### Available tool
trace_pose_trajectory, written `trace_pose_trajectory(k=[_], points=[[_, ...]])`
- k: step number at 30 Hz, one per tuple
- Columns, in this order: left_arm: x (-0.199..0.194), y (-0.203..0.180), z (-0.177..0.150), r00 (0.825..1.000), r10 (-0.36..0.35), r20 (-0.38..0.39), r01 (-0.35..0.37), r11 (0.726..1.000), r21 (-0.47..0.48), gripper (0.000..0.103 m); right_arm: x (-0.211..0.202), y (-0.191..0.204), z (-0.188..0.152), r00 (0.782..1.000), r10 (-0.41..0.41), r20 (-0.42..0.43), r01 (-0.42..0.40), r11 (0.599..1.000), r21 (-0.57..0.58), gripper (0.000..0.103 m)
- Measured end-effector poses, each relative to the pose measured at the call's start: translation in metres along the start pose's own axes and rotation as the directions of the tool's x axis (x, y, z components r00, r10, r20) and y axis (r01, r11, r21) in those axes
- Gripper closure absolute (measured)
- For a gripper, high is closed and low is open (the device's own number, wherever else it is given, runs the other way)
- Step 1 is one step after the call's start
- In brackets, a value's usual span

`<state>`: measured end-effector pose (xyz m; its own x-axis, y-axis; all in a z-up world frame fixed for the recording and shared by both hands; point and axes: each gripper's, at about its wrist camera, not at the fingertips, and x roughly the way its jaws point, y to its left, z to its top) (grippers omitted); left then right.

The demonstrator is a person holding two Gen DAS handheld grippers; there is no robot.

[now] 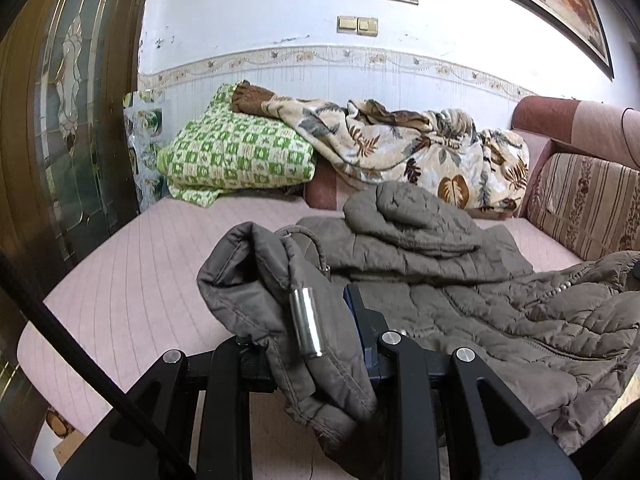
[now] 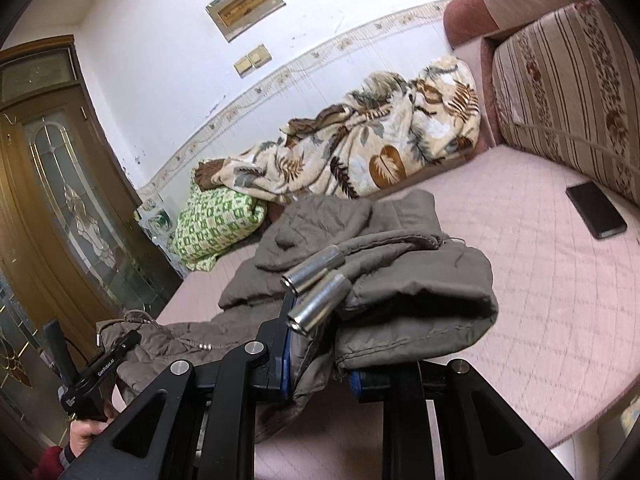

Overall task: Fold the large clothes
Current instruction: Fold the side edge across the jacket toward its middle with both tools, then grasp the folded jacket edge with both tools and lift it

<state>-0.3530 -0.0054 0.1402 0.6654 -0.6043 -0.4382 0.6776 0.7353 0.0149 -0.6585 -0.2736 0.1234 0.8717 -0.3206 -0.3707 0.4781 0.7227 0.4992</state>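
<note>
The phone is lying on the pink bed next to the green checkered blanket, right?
Not quite. The phone is lying on the pink bed, but next to the striped cushion, far from the green checkered blanket. The right wrist view shows it.

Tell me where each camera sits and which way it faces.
Left wrist: on the left hand-held gripper, looking across the sofa bed to the wall; its fingers clamp the quilted jacket.
Right wrist: on the right hand-held gripper, facing the door; the other gripper shows lower left.
Shared: jacket, leaf-print blanket, green checked blanket.
</note>
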Motion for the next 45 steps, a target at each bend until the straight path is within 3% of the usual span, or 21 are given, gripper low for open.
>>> trace_pose_trajectory(k=[14,20,23,27,28,32,36,45], points=[[0.029,-0.002,0.057,1.000,-0.022,0.012,0.023,1.000,-0.021,0.078,0.023,0.013,0.062,0.997,0.051,0.054,-0.052,0.998,0.020,0.080],[0.062,-0.006,0.104,0.999,-0.053,-0.002,0.053,0.997,-0.053,0.075,0.050,0.014,0.101,0.995,0.072,0.073,-0.075,0.996,0.043,0.080],[0.091,-0.009,0.133,0.997,-0.077,-0.032,0.075,0.994,-0.078,0.069,0.073,0.012,0.124,0.994,0.074,0.077,-0.079,0.995,0.061,0.080],[0.141,-0.009,0.188,0.996,-0.085,-0.038,0.081,0.992,-0.093,0.029,0.121,0.004,0.162,0.995,0.063,0.073,-0.069,0.994,0.086,0.080],[0.152,-0.008,0.199,0.997,-0.073,-0.035,0.069,0.994,-0.087,0.025,0.133,0.001,0.171,0.996,0.055,0.071,-0.062,0.994,0.090,0.080],[0.195,-0.005,0.239,0.999,-0.023,-0.027,0.021,0.998,-0.066,0.025,0.189,-0.013,0.202,0.998,0.029,0.048,-0.034,0.992,0.123,0.080],[0.224,0.003,0.259,1.000,0.009,-0.009,-0.010,0.998,-0.059,0.025,0.248,-0.029,0.227,1.000,-0.019,0.013,0.017,0.990,0.143,0.080],[0.267,0.014,0.249,1.000,0.016,-0.026,-0.018,0.998,-0.067,0.025,0.353,-0.075,0.242,0.984,-0.159,-0.084,0.172,0.969,0.179,0.080]])
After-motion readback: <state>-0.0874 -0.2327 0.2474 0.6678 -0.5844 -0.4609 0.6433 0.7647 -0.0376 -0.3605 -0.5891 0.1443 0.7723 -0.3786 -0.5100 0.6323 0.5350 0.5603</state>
